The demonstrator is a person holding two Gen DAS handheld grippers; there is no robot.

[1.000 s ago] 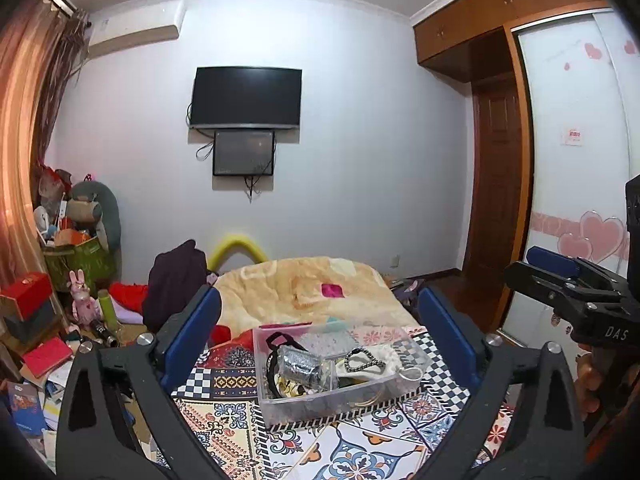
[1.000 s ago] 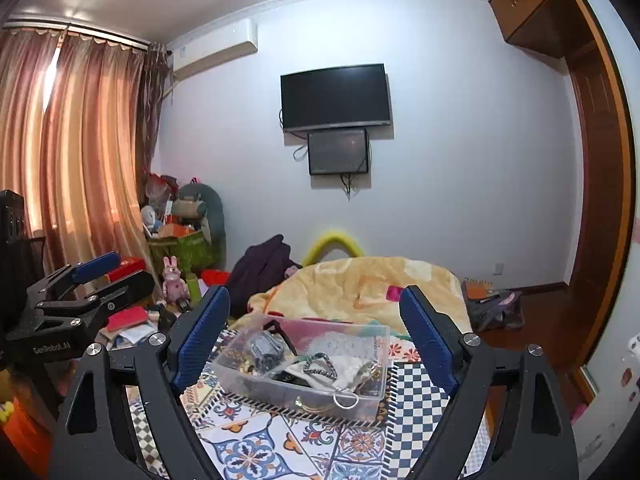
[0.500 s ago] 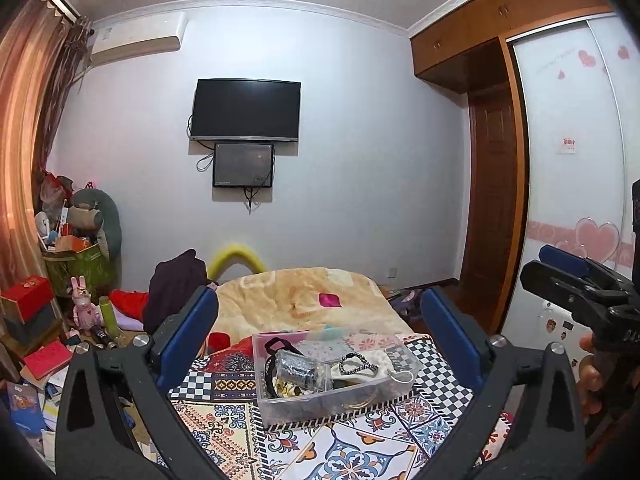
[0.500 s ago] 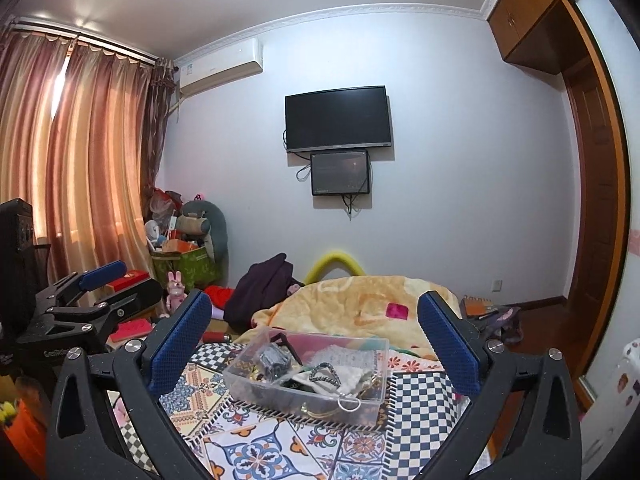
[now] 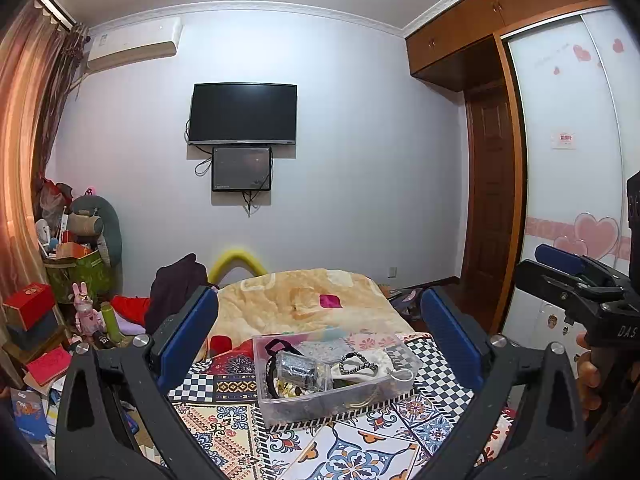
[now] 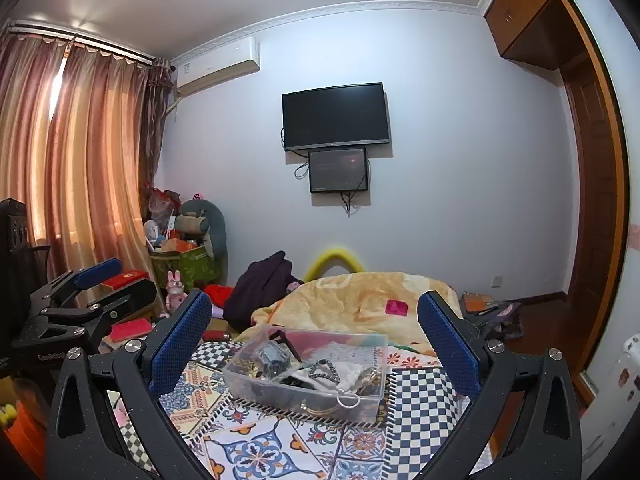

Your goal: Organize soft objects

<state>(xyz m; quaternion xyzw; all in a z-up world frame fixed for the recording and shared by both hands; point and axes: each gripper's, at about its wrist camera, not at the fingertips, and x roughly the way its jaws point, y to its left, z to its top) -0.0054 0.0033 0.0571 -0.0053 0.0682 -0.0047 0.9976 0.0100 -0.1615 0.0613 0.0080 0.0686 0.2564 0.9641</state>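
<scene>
A clear plastic bin of hair ties, bands and small soft items sits on a patterned cloth. My left gripper is open and empty, held above and short of the bin. My right gripper is open and empty, also short of the bin. Each gripper shows at the edge of the other's view: the right one and the left one.
A yellow blanket with a pink item lies behind the bin. Dark clothing and a cluttered pile of boxes and toys stand at the left. A wardrobe and a door are at the right.
Both grippers have tilted upward and drawn back a little, so the bin sits lower in both views. Both stay open.
</scene>
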